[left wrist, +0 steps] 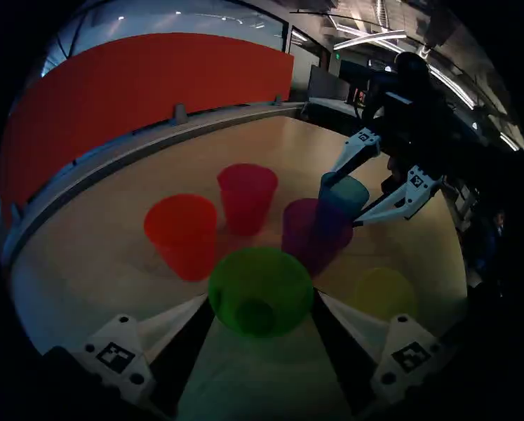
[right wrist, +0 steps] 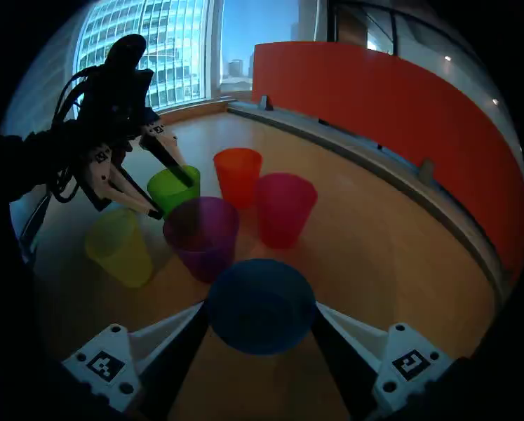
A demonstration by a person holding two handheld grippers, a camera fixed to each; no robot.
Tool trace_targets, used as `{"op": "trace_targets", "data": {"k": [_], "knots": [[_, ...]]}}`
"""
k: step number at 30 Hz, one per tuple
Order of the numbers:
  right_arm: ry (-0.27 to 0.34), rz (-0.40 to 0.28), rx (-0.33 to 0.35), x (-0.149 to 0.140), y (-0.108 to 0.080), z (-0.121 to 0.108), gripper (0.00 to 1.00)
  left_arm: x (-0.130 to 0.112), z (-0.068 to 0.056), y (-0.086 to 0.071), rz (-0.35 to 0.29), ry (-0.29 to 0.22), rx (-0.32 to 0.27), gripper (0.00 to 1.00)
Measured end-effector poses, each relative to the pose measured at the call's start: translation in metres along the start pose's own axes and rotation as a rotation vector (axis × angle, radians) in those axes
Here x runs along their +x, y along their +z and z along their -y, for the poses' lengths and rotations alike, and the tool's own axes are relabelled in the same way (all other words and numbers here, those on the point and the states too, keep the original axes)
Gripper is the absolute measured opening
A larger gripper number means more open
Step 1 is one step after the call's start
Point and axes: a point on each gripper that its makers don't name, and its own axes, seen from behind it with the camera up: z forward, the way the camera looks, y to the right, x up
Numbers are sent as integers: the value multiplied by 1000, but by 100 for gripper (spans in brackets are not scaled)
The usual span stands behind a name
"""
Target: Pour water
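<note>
Left gripper view. Shows the left tongs (left wrist: pixel 260 300) clenched on a green cup (left wrist: pixel 260 277), one finger pressed to each side, open mouth toward the camera. Beyond it, on the pale surface (left wrist: pixel 297 144): an orange cup (left wrist: pixel 182 235), a pink cup (left wrist: pixel 246 196), a purple cup (left wrist: pixel 305 235), and a yellow cup (left wrist: pixel 383 291) off to the right. Farther off, catches the right tongs (left wrist: pixel 342 200) grasping a blue cup (left wrist: pixel 344 193), reaching in from the upper right with fingers slanting downward. Places that cup raised against the purple cup's far side, overlapping it; tilt hard to tell.

Right gripper view. Sets the blue cup (right wrist: pixel 262 312) between the right tongs (right wrist: pixel 262 309), both fingers squeezing its walls, mouth toward the lens. Straight ahead along the fingers, just past its rim: the purple cup (right wrist: pixel 202 235), upright, nearest of all. Across the cluster, finds the left tongs (right wrist: pixel 172 198) slanting down from the upper left, gripping the green cup (right wrist: pixel 174 188) near its rim.

Likely calls for tipping the blue cup forward into the purple one, with the right hand the nearer. Cannot make out water in any cup.
</note>
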Motion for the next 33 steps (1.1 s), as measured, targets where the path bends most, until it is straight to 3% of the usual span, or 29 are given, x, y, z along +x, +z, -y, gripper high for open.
{"op": "trace_targets", "data": {"k": [2, 7, 11, 21, 33], "knots": [[0, 0, -1, 0, 0, 0, 99, -1, 1, 0, 0, -3, 5, 87], [-6, 5, -13, -3, 1, -4, 98, -2, 1, 0, 0, 4, 8, 87], [-8, 6, -12, -4, 2, -3, 90, -2, 0, 0, 1, 4, 4, 87], [7, -22, -2, -4, -1, 0, 89, -2, 3, -2, -4, 3, 17, 87], [31, -88, -25, 16, -25, -2, 89, 16, -1, -25, -65, -23, 34, 87]]}}
